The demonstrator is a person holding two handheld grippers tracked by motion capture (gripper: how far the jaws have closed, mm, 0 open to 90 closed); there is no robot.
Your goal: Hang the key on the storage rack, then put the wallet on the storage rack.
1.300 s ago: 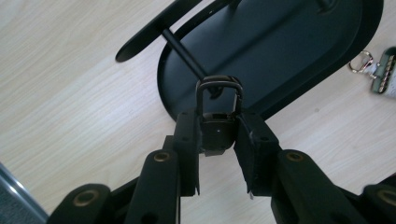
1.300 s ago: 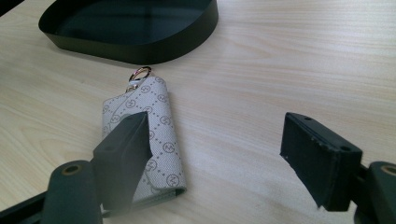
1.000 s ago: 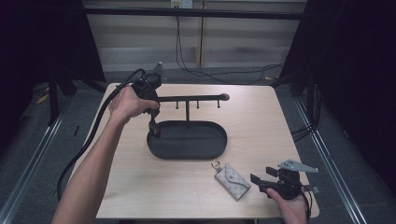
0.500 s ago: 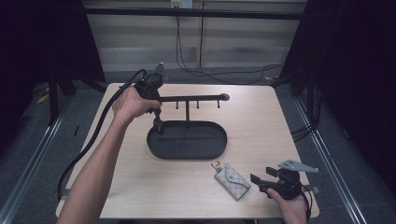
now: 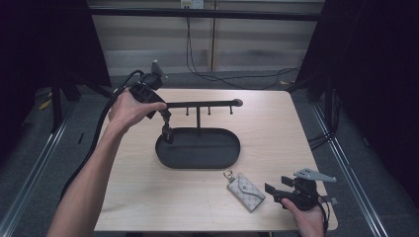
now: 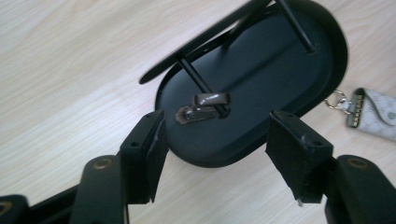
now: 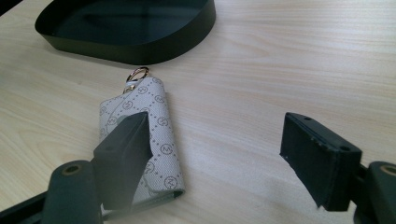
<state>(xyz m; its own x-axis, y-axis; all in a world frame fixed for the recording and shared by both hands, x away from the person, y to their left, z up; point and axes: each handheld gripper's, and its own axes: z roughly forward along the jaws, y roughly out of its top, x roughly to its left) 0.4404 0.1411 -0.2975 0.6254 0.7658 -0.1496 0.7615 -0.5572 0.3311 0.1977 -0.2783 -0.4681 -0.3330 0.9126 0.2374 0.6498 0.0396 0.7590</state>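
Key stand with one dark key hung; key pouch lies loose on the table.

Left gripper (image 5: 164,129) has just been opening: jaws apart, nothing between them, poised over the dark key (image 6: 201,108) hanging on the leftmost peg of the black stand (image 5: 197,148). Key judged small, rigid, light, free to swing. Grey key pouch (image 5: 245,190) lies flat near the tray's front rim; judged soft, light; best pinched across its body. Right gripper (image 5: 277,192) half open, empty, just beside it.

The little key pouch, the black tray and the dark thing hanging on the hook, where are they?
key pouch (image 7: 154,140), right gripper view, on its patterned flap.
black tray (image 5: 197,163), high view, on its front rim.
dark hanging thing (image 6: 205,106), left gripper view, on its body under the hook.
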